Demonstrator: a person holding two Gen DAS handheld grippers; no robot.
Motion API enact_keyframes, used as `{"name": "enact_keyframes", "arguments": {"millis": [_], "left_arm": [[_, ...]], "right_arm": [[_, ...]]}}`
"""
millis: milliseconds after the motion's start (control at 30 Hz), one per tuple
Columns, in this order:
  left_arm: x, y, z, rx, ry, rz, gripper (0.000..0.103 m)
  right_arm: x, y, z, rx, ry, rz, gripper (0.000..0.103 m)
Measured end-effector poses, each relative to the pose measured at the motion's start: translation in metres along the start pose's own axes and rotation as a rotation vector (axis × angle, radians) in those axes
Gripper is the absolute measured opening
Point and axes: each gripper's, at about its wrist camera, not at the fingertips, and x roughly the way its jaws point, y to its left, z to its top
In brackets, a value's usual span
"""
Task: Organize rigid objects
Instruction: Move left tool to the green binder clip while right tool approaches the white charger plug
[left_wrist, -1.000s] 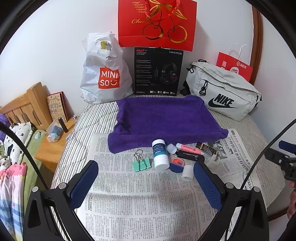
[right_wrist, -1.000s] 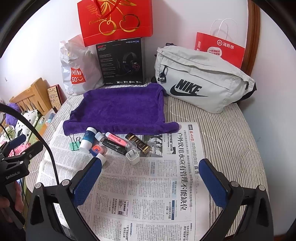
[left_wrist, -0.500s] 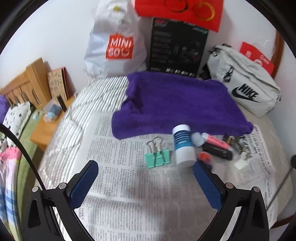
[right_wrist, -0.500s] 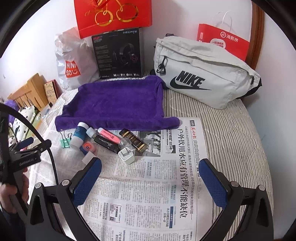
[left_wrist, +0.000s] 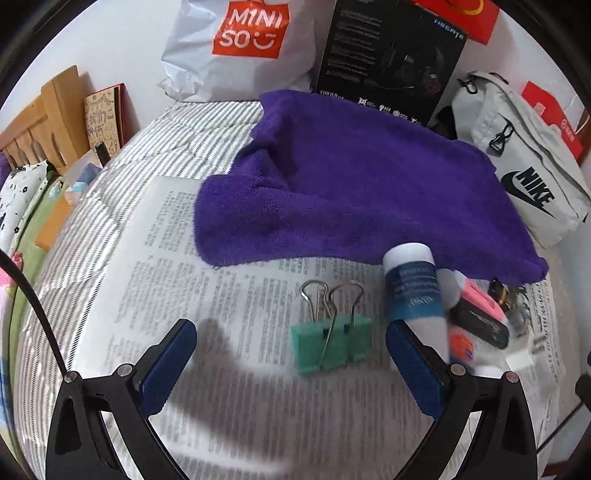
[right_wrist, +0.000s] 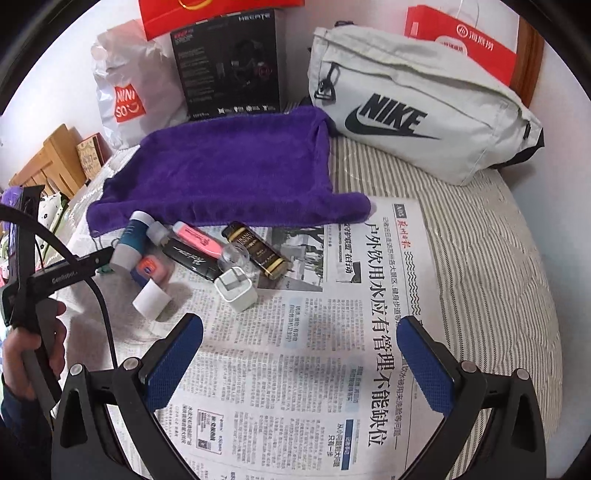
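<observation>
A green binder clip (left_wrist: 330, 341) lies on the newspaper (left_wrist: 229, 424), just ahead of my open left gripper (left_wrist: 290, 332) and right of its centre. A white and blue bottle (left_wrist: 415, 291) stands beside the right fingertip. My right gripper (right_wrist: 299, 325) hovers open over the newspaper (right_wrist: 332, 350) with nothing between its fingers. Ahead and to its left lie the bottle (right_wrist: 133, 240), a pink highlighter (right_wrist: 199, 240), a black pen (right_wrist: 192, 262), a dark gold-trimmed tube (right_wrist: 258, 253), a white charger cube (right_wrist: 236, 290) and a small white roll (right_wrist: 151, 301). A purple towel (right_wrist: 229, 173) is spread behind them.
A grey Nike bag (right_wrist: 417, 107), a black headset box (right_wrist: 229, 62), a white Miniso bag (right_wrist: 133, 88) and red paper bags (right_wrist: 461, 44) line the wall. The striped bed (right_wrist: 498, 258) drops off at right. A hand (right_wrist: 37, 343) holds the left gripper's handle. A wooden headboard (left_wrist: 33, 125) stands left.
The left gripper has moved down and forward, so the binder clip and bottle now sit close in front of its fingers. The right gripper has edged nearer the cluster. Both stay open.
</observation>
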Motion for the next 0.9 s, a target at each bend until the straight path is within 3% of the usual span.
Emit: {"name": "enact_keyframes", "arguments": {"millis": [433, 633, 733, 900], "left_arm": [[-0.003, -0.006, -0.009, 0.089, -0.030, 0.046, 0.076], [-0.003, -0.014, -0.006, 0.137, -0.046, 0.036, 0.042], [-0.004, -0.014, -0.005, 0.144, -0.050, 0.030, 0.042], [-0.003, -0.014, -0.005, 0.145, -0.052, 0.023, 0.042]], "right_arm": [[0.030, -0.012, 0.013, 0.024, 0.012, 0.026, 0.103], [0.051, -0.012, 0.026, -0.009, 0.020, 0.054, 0.101], [0.053, -0.008, 0.025, -0.035, 0.015, 0.082, 0.100], [0.053, 0.006, 0.018, -0.056, 0.006, 0.212, 0.097]]}}
